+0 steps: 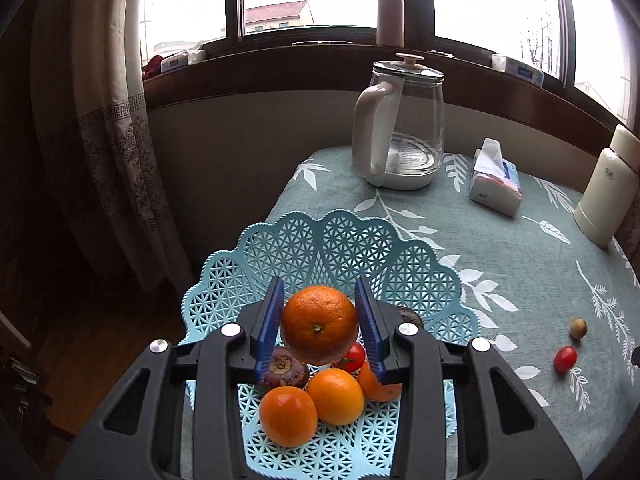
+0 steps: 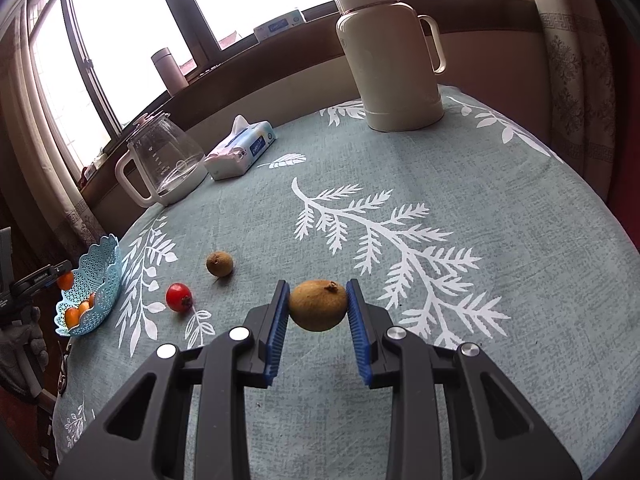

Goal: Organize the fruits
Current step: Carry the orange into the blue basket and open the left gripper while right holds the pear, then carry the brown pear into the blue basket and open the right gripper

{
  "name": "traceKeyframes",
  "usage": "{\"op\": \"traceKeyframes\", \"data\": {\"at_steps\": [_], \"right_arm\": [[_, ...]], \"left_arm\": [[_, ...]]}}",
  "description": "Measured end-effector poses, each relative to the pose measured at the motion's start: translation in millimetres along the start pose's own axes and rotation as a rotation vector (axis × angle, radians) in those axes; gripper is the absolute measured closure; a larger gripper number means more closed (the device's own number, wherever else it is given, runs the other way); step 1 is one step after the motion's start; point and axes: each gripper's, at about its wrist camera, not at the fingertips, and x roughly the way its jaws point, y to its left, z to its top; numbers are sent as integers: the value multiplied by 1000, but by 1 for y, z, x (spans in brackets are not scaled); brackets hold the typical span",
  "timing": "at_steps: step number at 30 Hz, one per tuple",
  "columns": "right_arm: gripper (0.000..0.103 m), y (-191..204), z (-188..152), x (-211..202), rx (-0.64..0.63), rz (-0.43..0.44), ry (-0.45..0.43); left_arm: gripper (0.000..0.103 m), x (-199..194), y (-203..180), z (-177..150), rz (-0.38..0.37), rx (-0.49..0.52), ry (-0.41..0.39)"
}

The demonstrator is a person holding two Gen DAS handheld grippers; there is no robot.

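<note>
My left gripper is shut on an orange, held above the light blue lattice basket. Inside the basket lie other oranges, a dark purple fruit and a small red tomato. My right gripper is shut on a brown kiwi-like fruit just above the tablecloth. To its left on the cloth lie a smaller brown fruit and a red tomato. The basket sits at the table's far left edge in the right wrist view, with the left gripper's orange over it.
A glass kettle with white handle, a tissue pack and a cream thermos stand toward the window side. A curtain hangs left of the table. A gloved hand holds the left gripper.
</note>
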Motion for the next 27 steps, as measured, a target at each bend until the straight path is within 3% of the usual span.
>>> {"op": "traceKeyframes", "data": {"at_steps": [9, 11, 12, 13, 17, 22, 27], "right_arm": [[74, 0, 1, 1, -7, -3, 1], [74, 0, 1, 1, -7, -4, 0], [74, 0, 1, 1, -8, -4, 0], [74, 0, 1, 1, -8, -5, 0], [74, 1, 0, 1, -12, -7, -2], [74, 1, 0, 1, -12, -10, -8], [74, 1, 0, -2, -14, -12, -20]], "left_arm": [[64, 37, 10, 1, 11, -34, 70], [54, 38, 14, 1, 4, -64, 71], [41, 36, 16, 2, 3, -81, 64], [34, 34, 18, 2, 3, -94, 54], [33, 23, 21, 2, 9, -103, 33], [20, 2, 22, -4, 31, -96, -11], [19, -24, 29, -14, 16, -140, -54]]}}
